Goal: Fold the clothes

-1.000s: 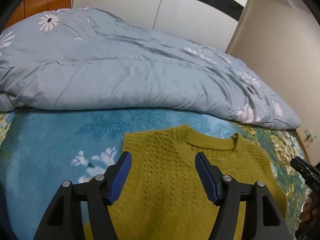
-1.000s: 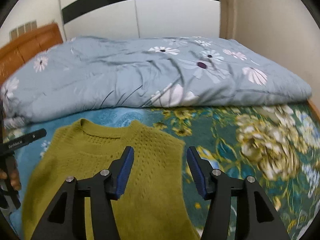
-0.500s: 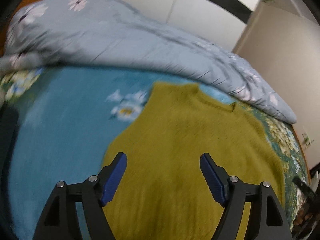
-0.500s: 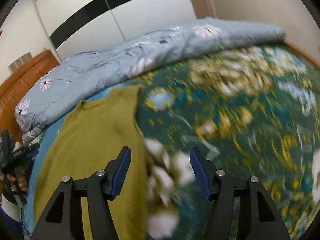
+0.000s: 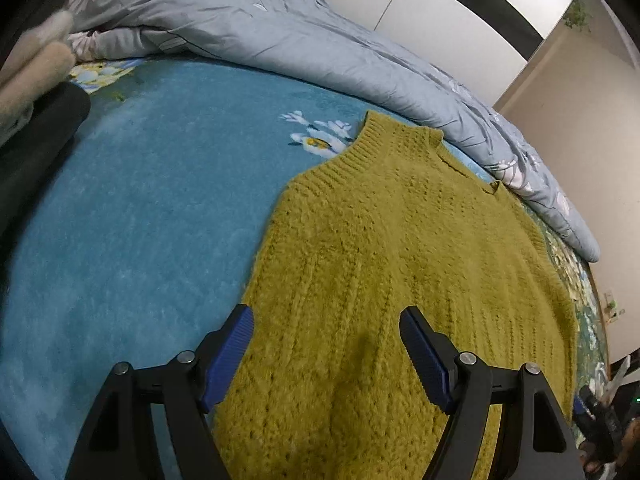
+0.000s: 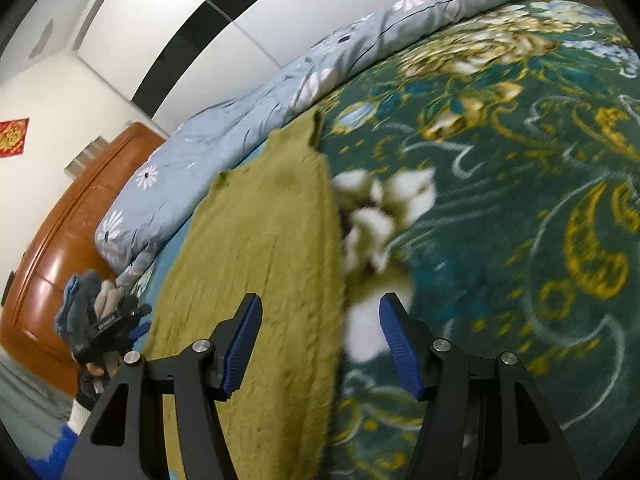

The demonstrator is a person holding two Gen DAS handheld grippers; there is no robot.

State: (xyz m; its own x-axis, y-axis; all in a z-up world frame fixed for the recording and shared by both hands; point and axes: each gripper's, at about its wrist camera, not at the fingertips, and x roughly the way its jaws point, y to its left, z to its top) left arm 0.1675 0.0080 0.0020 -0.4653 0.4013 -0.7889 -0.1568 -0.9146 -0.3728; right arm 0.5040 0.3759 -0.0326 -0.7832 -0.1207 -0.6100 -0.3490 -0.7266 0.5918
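Observation:
An olive-yellow knitted sweater (image 5: 400,280) lies flat on the bed, neck toward the quilt. It also shows in the right wrist view (image 6: 256,264). My left gripper (image 5: 326,350) is open and empty, hovering over the sweater's left side near its left edge. My right gripper (image 6: 320,340) is open and empty, above the sweater's right edge, with one finger over the knit and one over the bedspread. The sweater's lower hem is hidden behind the grippers.
A blue-grey floral quilt (image 5: 320,48) is bunched along the far side of the bed. The teal floral bedspread (image 5: 140,208) surrounds the sweater. A pile of clothes (image 6: 96,300) lies by the wooden headboard (image 6: 60,248). The left gripper shows in the right wrist view (image 6: 108,328).
Both grippers pulled back from the collar toward the sweater's lower part and spread apart, left toward the left edge, right toward the right edge. Both stayed open.

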